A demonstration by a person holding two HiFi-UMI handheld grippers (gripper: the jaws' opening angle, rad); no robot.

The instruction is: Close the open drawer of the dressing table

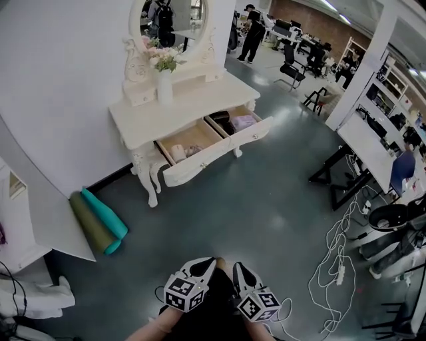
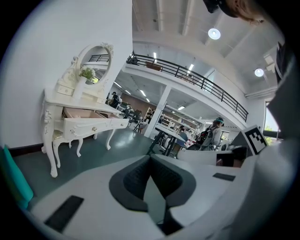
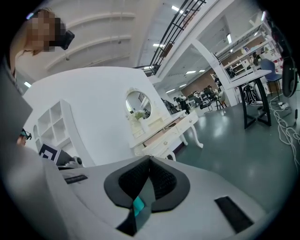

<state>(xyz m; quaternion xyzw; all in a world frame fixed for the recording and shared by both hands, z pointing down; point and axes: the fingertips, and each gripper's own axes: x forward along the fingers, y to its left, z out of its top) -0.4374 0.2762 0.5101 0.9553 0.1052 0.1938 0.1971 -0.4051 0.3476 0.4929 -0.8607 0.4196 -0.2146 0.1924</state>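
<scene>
Grey-green polished floor [image 1: 266, 206] stretches between us and a white wall in a big open workroom. Against that wall stands the white dressing table [image 1: 143, 123], well apart from our grippers, with both of its drawers pulled out. The drawer nearer the head view's left [image 1: 193, 152] shows a pale wooden bottom with a few small things in it. The other drawer [image 1: 243, 126] holds something dark and something lilac. On the tabletop we see a white vase [image 1: 164, 88] with flowers, in front of an oval mirror [image 1: 174, 16]. On the floor beside the table, by the wall, a teal mat [image 1: 106, 218] and an olive mat [image 1: 88, 226] lie rolled up, side by side. White cables [image 1: 336, 266] trail over the floor at the right, near a black-legged desk [image 1: 363, 143]. Our left gripper [image 1: 202, 265] and right gripper [image 1: 239, 268] sit low at the near edge, just beside each other. In each gripper view the dark ribbed pads [image 2: 136, 180] are pressed together at the tips with nothing between them.
</scene>
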